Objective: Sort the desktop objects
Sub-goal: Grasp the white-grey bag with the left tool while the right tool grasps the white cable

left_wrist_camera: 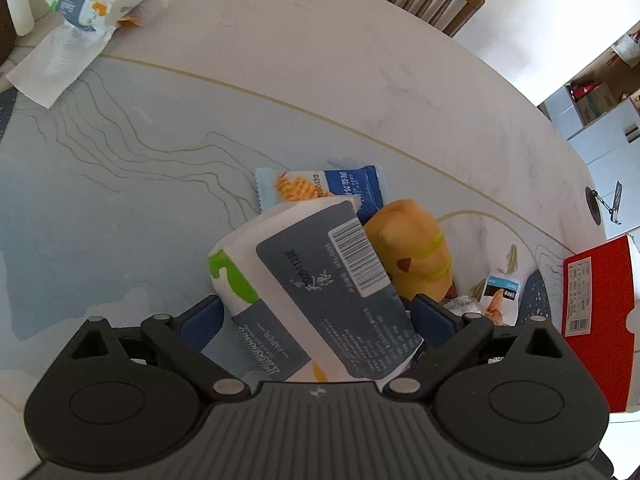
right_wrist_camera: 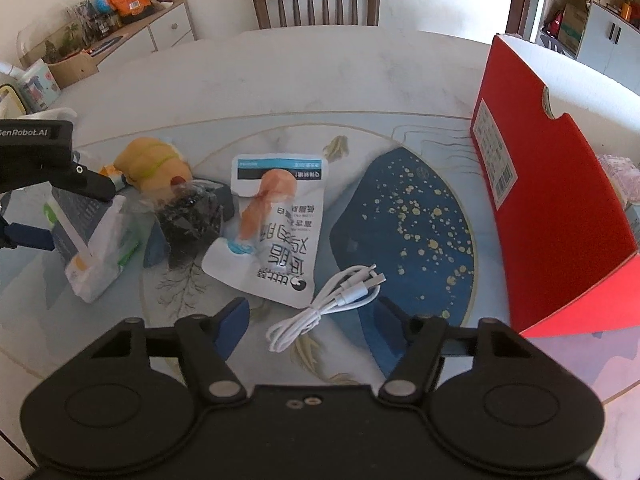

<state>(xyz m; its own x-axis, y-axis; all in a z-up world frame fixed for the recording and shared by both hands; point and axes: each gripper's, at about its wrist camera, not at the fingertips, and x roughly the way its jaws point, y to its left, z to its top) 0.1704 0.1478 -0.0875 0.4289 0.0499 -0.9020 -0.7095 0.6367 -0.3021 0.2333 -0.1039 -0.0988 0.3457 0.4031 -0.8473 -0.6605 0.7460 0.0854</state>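
- The tissue pack (left_wrist_camera: 320,288) sits clamped between my left jaws, lifted off the bench (left_wrist_camera: 280,80) and tilted, barcode side facing my left camera
- My left gripper (left_wrist_camera: 320,308) has its blue pads pressing the pack's two sides; from the right camera the same pack (right_wrist_camera: 94,248) hangs low over the bench, its bottom end perhaps brushing the top, though I cannot tell for sure
- My right gripper (right_wrist_camera: 310,324) has its jaws apart and holds nothing; the coiled white cable (right_wrist_camera: 328,300) lies on the bench between the pads, not yet pinched
- To do this well, I judge I should keep the squeeze on the soft pack steady, and lower the right jaws so both pads straddle the whole coil before closing, or loose loops will slip out
- Just beyond the cable lies the white snack pouch (right_wrist_camera: 276,236), then a dark crinkled bag (right_wrist_camera: 192,216) and the yellow plush toy (right_wrist_camera: 154,164)
- The red box (right_wrist_camera: 540,200) stands open at the right, likely where things go
- Only the left view shows the blue biscuit packet (left_wrist_camera: 320,188) behind the pack, and a second opened tissue pack (left_wrist_camera: 92,4) far off; only the right view shows the cable
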